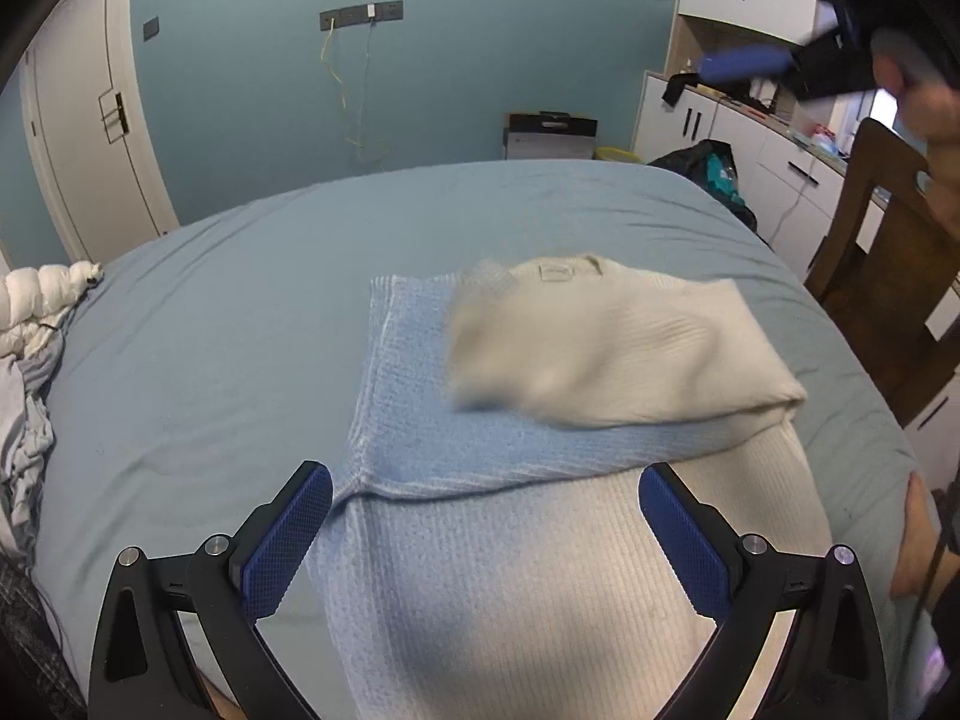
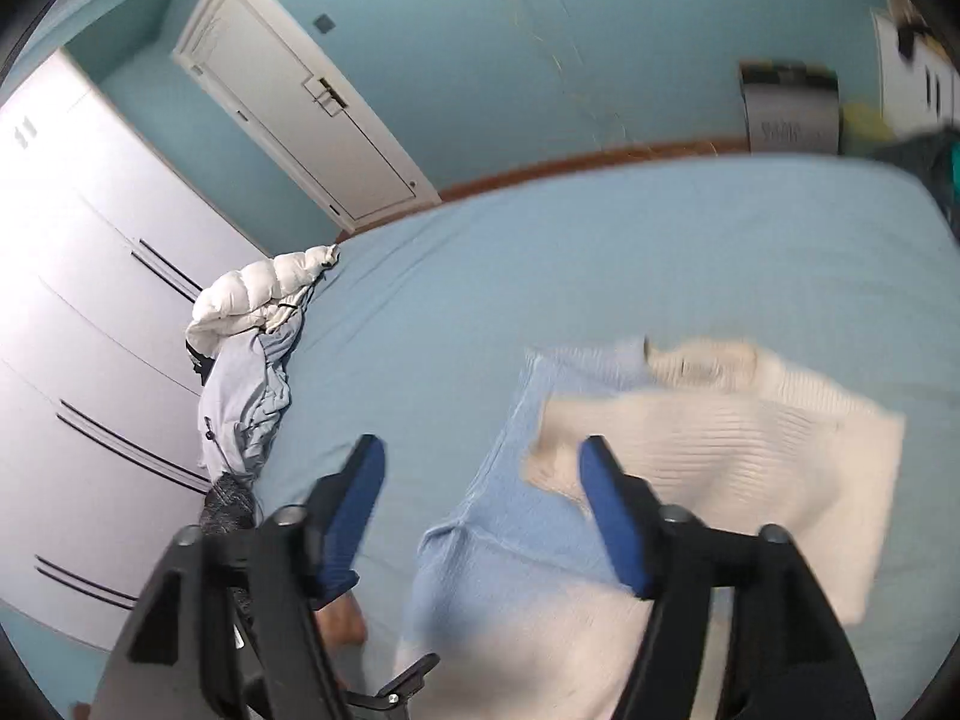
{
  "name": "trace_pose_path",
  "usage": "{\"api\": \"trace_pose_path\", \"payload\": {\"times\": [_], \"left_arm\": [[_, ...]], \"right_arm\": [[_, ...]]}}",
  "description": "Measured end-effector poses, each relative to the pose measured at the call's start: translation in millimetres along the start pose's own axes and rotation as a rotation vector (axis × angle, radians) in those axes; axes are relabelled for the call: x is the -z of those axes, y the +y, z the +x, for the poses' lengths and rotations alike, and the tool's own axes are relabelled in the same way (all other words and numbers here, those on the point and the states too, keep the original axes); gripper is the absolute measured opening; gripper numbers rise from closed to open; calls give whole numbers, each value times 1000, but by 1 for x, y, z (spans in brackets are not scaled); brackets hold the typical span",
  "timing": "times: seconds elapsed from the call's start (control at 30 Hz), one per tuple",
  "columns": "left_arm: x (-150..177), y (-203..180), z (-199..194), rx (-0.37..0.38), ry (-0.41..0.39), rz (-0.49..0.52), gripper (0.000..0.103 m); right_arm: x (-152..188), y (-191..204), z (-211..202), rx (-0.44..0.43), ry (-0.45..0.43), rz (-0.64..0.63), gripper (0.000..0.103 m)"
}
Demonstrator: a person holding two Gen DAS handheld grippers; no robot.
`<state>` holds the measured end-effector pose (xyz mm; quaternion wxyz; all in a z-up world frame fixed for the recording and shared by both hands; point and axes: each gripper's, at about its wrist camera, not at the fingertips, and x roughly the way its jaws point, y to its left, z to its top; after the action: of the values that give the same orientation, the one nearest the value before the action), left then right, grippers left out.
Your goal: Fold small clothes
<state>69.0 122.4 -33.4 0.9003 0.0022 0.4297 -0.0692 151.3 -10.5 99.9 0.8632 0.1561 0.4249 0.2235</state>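
A small knit sweater, pale blue fading to cream point(image 1: 510, 540), lies on the blue bed sheet point(image 1: 210, 360). Its cream sleeve and upper part point(image 1: 600, 348) lie folded over the blue body, blurred at the left end. My left gripper point(image 1: 486, 534) is open and empty, low over the sweater's lower part. My right gripper point(image 2: 480, 510) is open and empty, held above the sweater point(image 2: 690, 450). It also shows at the top right of the left wrist view point(image 1: 750, 60), high above the bed.
A white puffy jacket and pale clothes point(image 2: 252, 348) are piled at the bed's left edge. A wooden chair point(image 1: 888, 276) and white cabinets point(image 1: 750, 138) stand to the right. White wardrobes point(image 2: 78, 360) and a door point(image 2: 300, 96) are on the left.
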Motion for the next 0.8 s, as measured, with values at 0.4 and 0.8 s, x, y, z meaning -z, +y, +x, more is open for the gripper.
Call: {"api": "trace_pose_path", "payload": {"times": [0.4, 0.8], "left_arm": [[-28, -10, 66, -9, 255, 77, 103], [-62, 7, 243, -142, 352, -190, 103]], "right_arm": [[69, -223, 15, 737, 184, -80, 84], [124, -293, -9, 520, 186, 249, 84]]}}
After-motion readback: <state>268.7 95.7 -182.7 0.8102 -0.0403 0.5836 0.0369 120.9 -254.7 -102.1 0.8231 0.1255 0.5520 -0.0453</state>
